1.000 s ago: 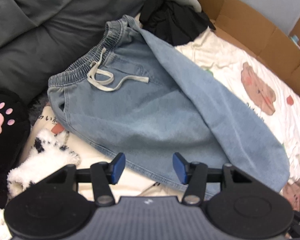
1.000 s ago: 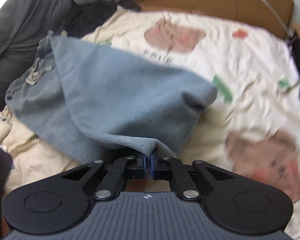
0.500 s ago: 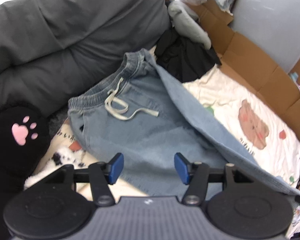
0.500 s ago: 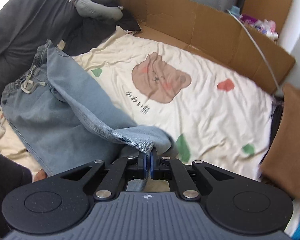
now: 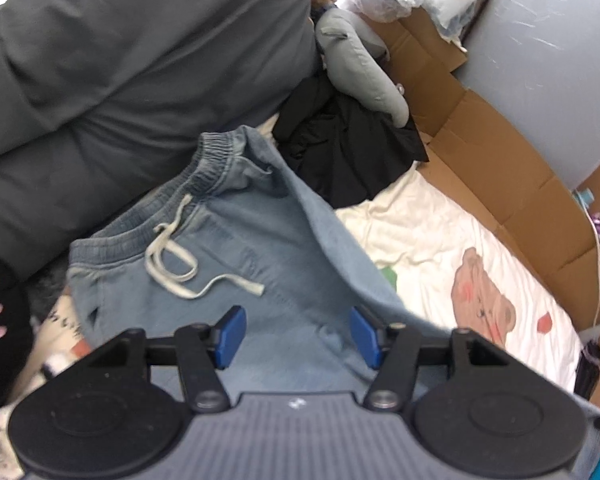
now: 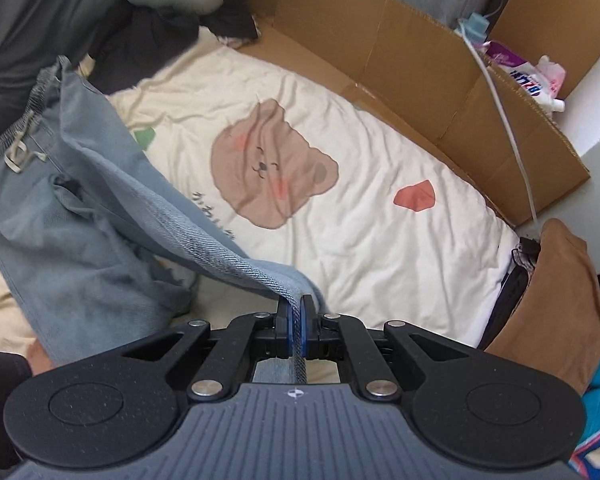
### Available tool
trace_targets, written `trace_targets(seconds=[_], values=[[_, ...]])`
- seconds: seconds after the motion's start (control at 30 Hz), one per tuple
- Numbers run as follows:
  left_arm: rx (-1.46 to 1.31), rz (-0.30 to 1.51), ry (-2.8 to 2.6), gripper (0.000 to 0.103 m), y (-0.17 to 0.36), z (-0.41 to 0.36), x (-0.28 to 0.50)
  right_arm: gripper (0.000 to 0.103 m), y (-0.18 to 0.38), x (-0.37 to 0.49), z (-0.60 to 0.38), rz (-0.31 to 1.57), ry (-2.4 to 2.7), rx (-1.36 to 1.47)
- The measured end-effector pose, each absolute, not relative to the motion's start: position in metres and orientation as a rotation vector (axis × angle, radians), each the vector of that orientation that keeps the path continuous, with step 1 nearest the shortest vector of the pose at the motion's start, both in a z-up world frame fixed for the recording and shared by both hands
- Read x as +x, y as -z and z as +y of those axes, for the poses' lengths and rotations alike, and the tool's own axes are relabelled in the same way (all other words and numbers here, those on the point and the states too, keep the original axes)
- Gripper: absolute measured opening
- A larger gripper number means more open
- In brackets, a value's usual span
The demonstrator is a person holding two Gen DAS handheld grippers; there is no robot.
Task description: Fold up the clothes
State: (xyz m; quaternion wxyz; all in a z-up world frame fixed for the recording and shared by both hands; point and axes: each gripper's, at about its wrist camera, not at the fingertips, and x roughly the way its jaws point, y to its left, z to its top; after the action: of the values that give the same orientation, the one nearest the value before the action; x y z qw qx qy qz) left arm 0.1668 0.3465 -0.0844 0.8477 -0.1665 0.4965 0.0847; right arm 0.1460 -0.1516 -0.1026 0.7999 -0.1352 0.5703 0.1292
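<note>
Light blue denim trousers (image 5: 240, 264) with an elastic waistband and white drawstring (image 5: 180, 268) lie on a cream bear-print blanket (image 6: 380, 216). My left gripper (image 5: 297, 336) is open and empty, hovering above the trousers' upper part. My right gripper (image 6: 296, 324) is shut on the hem of one trouser leg (image 6: 228, 256) and holds it lifted, the leg stretched taut from the waistband (image 6: 40, 92) towards me. The other leg (image 6: 80, 256) lies bunched below on the blanket.
A grey cushion (image 5: 120, 60) backs the trousers. A black garment (image 5: 348, 148) and grey plush (image 5: 360, 76) lie at the far end. Cardboard walls (image 6: 420, 60) edge the blanket. A brown cloth (image 6: 556, 304) lies at the right. A white cable (image 6: 508, 120) runs over the cardboard.
My right gripper has pulled the trouser leg up and back, stretching it taut. My left gripper has risen and drawn back, staying open.
</note>
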Motion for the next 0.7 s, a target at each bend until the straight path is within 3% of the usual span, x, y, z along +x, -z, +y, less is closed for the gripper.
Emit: trace_targets(seconds=[0.37, 0.7], values=[[-0.422, 1.054, -0.239, 0.061, 0.156, 0.341, 0.267, 0.001, 0.162, 0.249, -0.203, 1.236, -0.257, -0.307], [-0.300, 1.042, -0.255, 0.060, 0.218, 0.355, 0.352, 0.001, 0.210, 0.337, -0.222, 1.205, -0.228, -0.395]])
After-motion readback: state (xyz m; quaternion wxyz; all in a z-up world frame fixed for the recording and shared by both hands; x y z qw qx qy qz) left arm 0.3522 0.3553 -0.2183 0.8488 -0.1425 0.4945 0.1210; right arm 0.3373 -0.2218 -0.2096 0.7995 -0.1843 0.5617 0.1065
